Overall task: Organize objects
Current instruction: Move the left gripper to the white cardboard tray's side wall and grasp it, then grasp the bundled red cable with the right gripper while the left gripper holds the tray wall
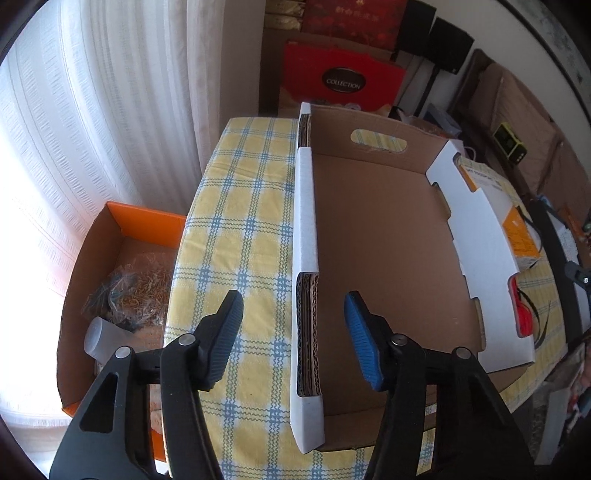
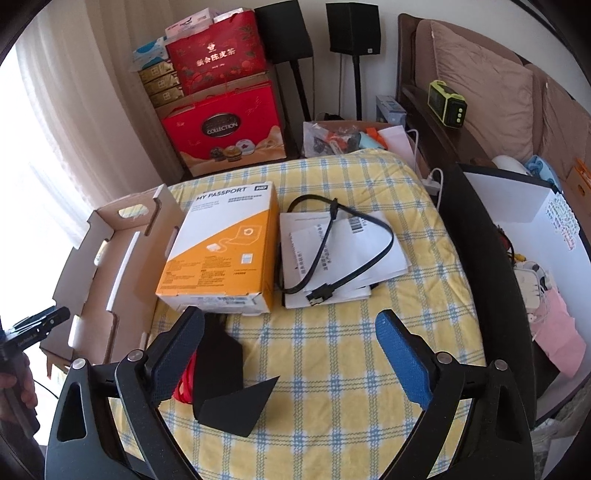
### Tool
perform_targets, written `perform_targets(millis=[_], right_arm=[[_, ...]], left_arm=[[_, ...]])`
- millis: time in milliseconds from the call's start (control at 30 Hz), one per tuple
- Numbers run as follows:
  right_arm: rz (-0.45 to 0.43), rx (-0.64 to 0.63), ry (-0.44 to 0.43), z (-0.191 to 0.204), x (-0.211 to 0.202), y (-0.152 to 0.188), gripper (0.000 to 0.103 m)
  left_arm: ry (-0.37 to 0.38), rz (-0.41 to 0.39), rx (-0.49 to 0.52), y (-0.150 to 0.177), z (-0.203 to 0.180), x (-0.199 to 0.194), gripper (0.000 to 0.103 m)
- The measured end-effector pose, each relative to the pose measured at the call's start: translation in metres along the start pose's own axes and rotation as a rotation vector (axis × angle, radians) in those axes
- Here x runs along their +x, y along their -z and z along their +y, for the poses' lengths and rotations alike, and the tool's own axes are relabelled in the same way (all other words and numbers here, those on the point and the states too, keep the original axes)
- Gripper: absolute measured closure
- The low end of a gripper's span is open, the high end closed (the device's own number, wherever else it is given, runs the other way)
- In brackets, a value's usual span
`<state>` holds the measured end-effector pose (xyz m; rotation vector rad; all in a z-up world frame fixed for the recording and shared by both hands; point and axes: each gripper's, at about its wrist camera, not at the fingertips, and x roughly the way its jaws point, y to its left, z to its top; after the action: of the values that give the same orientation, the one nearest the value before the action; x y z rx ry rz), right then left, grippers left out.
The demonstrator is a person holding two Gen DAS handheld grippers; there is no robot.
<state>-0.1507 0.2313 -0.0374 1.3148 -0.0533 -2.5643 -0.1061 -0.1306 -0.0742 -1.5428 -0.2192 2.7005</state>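
An empty cardboard tray (image 1: 384,236) sits on the checked tablecloth; it also shows in the right wrist view (image 2: 122,236) at the left. My left gripper (image 1: 293,321) is open, its fingers straddling the tray's near left wall without touching it. An orange and white MY PASSPORT box (image 2: 221,243) lies beside the tray, also visible in the left wrist view (image 1: 517,225). A black cable (image 2: 340,251) rests on white papers (image 2: 343,236). A black folded item (image 2: 229,384) with a red cable (image 2: 184,384) lies under my open, empty right gripper (image 2: 290,354).
An orange box (image 1: 122,280) with bagged items sits below the table's left edge. Red gift boxes (image 2: 225,125) and speakers (image 2: 352,27) stand behind the table. A sofa (image 2: 487,74) and a white bin (image 2: 532,258) lie to the right.
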Motion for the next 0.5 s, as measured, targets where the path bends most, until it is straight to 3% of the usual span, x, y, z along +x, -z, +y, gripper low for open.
perform_targets(millis=[167,233,300,500], right_arm=[[0.055,-0.048,-0.07,0.025,0.013,0.013,0.027],[0.073,-0.089,-0.076,0.039,0.019,0.018,0.035],[0.096,-0.12,-0.087,0.049,0.026,0.024,0.041],[0.124,-0.141,-0.107,0.062,0.039,0.033,0.044]], left_arm=[[0.007,0.021,-0.005,0.003,0.0,0.007,0.067],[0.007,0.03,-0.013,0.005,0.002,0.01,0.087],[0.021,0.039,-0.019,0.006,0.002,0.013,0.092],[0.001,0.025,-0.001,0.008,0.0,0.012,0.093]])
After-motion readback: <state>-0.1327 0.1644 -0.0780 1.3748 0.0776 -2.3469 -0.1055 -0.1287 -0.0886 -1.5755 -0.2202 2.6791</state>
